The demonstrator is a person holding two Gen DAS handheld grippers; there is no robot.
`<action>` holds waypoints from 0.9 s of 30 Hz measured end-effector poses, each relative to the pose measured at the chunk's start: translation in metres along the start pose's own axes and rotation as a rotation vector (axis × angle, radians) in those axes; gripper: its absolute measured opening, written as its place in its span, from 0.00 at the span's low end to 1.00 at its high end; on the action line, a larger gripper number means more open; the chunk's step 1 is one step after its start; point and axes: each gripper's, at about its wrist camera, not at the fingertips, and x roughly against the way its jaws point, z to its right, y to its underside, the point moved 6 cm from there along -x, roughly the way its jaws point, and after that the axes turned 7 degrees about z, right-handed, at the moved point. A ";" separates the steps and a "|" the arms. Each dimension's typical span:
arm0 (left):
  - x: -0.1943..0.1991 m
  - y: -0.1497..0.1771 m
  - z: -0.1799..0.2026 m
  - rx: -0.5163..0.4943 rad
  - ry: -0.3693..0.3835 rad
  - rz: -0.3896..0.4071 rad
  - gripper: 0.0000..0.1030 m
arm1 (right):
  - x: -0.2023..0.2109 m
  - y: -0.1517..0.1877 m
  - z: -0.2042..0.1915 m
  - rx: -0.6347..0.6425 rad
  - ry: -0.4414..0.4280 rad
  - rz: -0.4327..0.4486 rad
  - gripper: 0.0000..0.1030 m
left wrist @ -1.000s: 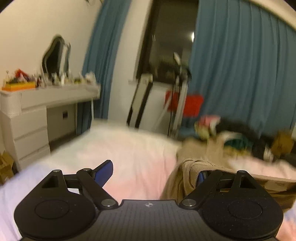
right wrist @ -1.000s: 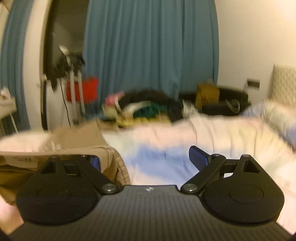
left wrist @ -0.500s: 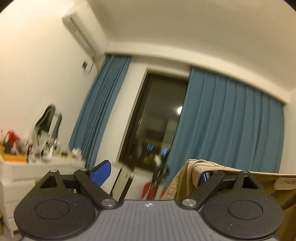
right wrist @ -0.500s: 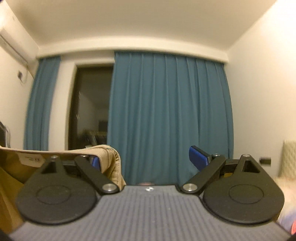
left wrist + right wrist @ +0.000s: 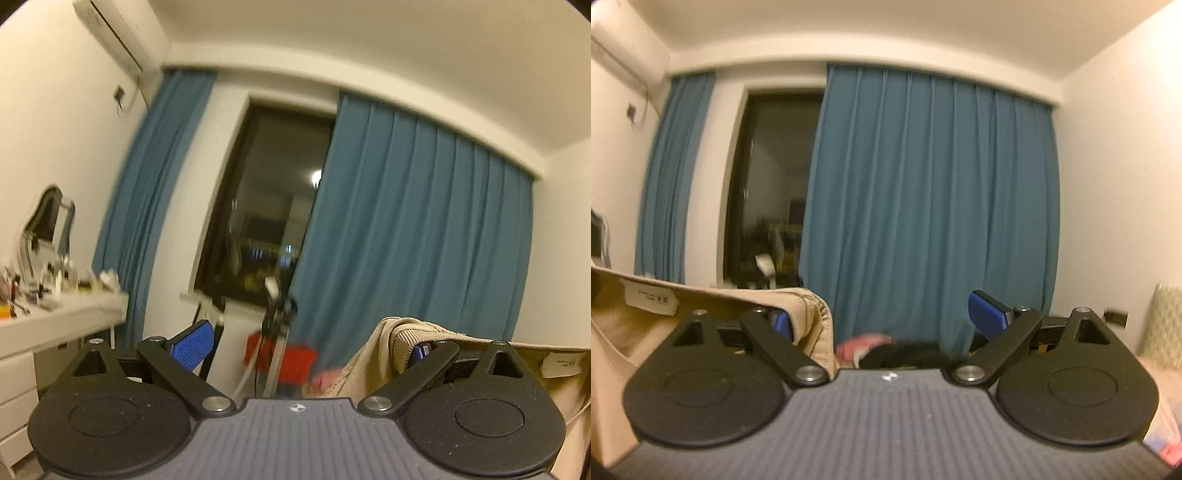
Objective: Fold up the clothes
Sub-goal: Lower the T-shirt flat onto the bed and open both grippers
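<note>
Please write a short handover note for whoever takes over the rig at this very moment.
Left gripper: jaws wide apart; the tan garment is draped over its right finger, not pinched.
Right gripper: jaws wide apart; the same garment hangs over its left finger, label showing.
Both are raised, facing the curtains, garment stretched between them.
Done: garment lifted.
Left: lay it flat and fold it; no fold is visible.

Warm, yellowish room light, fairly dim; dark outside the window (image 5: 266, 206), with one small bright spot of glare on the glass; blurry along the curtains (image 5: 923, 206) and the desk (image 5: 55, 317); bent, rounded edges with black corners; soft shadows under the ceiling.
</note>
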 end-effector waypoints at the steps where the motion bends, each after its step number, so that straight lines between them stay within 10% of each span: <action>1: -0.021 0.014 0.001 -0.006 -0.006 -0.025 0.97 | -0.015 0.017 -0.001 0.002 0.003 -0.028 0.90; 9: -0.206 0.112 0.000 -0.017 -0.080 -0.113 0.97 | -0.200 0.116 -0.016 0.010 0.061 -0.143 0.90; 14: -0.358 0.226 -0.006 -0.019 -0.114 -0.192 0.97 | -0.323 0.224 -0.033 0.064 0.106 -0.206 0.90; 22: -0.505 0.471 -0.045 -0.045 -0.114 -0.548 0.94 | -0.461 0.453 -0.054 0.116 0.082 -0.481 0.90; 27: -0.539 0.551 -0.063 -0.125 -0.095 -0.853 0.94 | -0.495 0.534 -0.072 0.149 0.000 -0.734 0.90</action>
